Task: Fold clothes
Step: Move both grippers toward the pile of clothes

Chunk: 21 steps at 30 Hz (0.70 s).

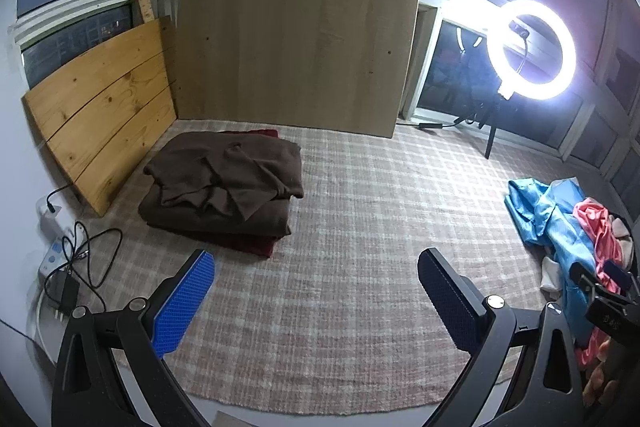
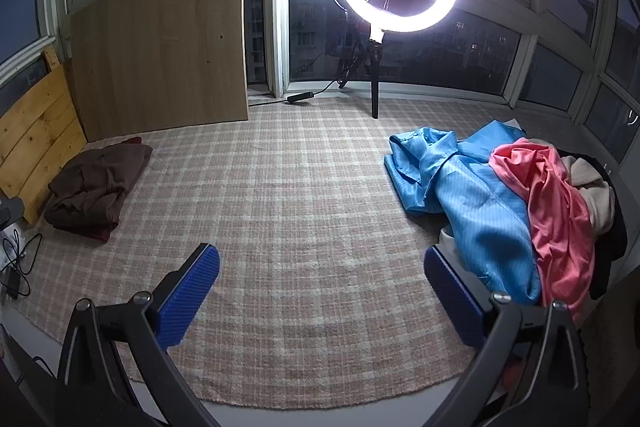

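Over on the left, a folded brown pile sits on the checked rug, close to the wooden boards. Both claws hang above the bare rug, tipped down. The left claw is spread wide and holds nothing. So is the right claw. On the right lies a messy heap: a blue garment with a pink garment on top.
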Each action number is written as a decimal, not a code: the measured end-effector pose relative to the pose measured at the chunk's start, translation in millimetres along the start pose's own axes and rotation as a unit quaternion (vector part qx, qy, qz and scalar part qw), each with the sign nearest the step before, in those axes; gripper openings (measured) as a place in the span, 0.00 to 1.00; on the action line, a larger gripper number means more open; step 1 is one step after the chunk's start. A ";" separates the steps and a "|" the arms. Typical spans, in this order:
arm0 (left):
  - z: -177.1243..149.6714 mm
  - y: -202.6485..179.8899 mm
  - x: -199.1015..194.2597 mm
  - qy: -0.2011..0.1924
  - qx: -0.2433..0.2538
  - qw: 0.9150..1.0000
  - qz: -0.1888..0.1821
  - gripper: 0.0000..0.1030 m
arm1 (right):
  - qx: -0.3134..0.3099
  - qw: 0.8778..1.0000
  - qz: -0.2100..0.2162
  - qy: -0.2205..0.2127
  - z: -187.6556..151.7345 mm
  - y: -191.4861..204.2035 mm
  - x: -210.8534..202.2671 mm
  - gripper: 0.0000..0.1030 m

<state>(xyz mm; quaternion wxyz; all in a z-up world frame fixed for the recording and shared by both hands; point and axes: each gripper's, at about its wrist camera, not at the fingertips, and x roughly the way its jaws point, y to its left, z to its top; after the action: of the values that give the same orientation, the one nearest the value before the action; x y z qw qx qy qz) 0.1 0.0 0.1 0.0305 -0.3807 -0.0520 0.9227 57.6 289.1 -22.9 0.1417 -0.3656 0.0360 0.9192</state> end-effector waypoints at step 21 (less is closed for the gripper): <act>-9.8 -26.7 -0.3 -0.001 0.050 0.999 -0.006 0.99 | 0.025 0.999 -0.021 -0.001 -11.9 -19.8 -12.8 1.00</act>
<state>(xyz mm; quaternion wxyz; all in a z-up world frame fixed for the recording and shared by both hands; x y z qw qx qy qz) 7.6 27.2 -3.5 0.0548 -0.3775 -0.0082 0.9243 80.0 303.0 -22.1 0.1695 -0.3615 0.0509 0.9154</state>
